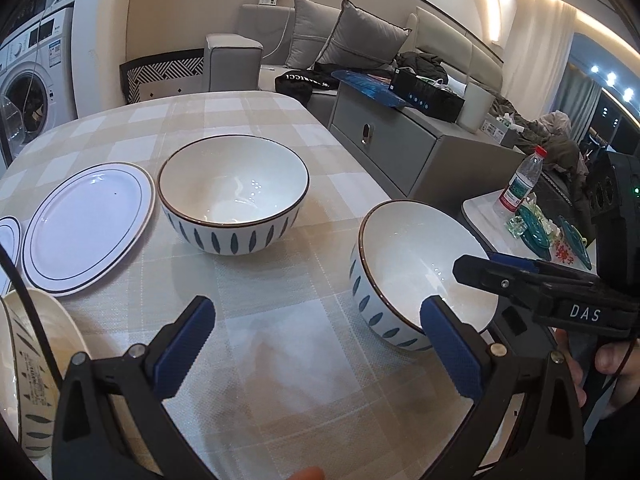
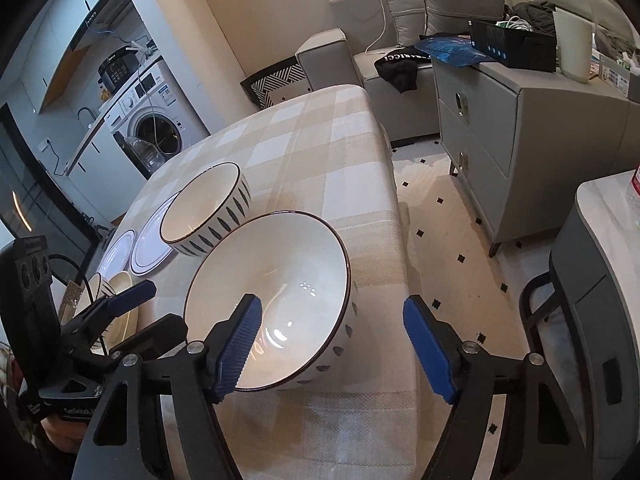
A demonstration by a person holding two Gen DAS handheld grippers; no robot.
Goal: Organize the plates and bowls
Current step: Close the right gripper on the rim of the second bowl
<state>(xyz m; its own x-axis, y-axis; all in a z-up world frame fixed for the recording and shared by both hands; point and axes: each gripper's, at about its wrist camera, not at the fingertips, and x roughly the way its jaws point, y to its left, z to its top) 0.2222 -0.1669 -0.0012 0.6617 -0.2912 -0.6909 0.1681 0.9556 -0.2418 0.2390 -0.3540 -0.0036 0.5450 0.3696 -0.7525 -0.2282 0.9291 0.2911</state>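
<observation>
Two white bowls with blue leaf marks stand on the checked tablecloth: a far bowl [image 1: 234,196] [image 2: 208,206] and a near bowl [image 1: 416,272] [image 2: 272,300] by the table's right edge. My left gripper [image 1: 318,350] is open and empty above bare cloth, left of the near bowl. My right gripper [image 2: 332,346] is open, its left finger over the near bowl's inside and its right finger outside the rim; it shows in the left wrist view [image 1: 500,272]. A white plate [image 1: 86,226] [image 2: 154,242] and a smaller plate [image 1: 8,238] [image 2: 116,254] lie left. Another bowl [image 1: 32,368] sits at the near left.
The table's right edge [image 2: 394,216] drops to a patterned floor. A grey drawer cabinet [image 1: 384,144] and sofa [image 1: 304,52] stand beyond. A side table [image 1: 484,208] with a water bottle [image 1: 522,180] and snacks is at the right. A washing machine [image 1: 24,88] is far left.
</observation>
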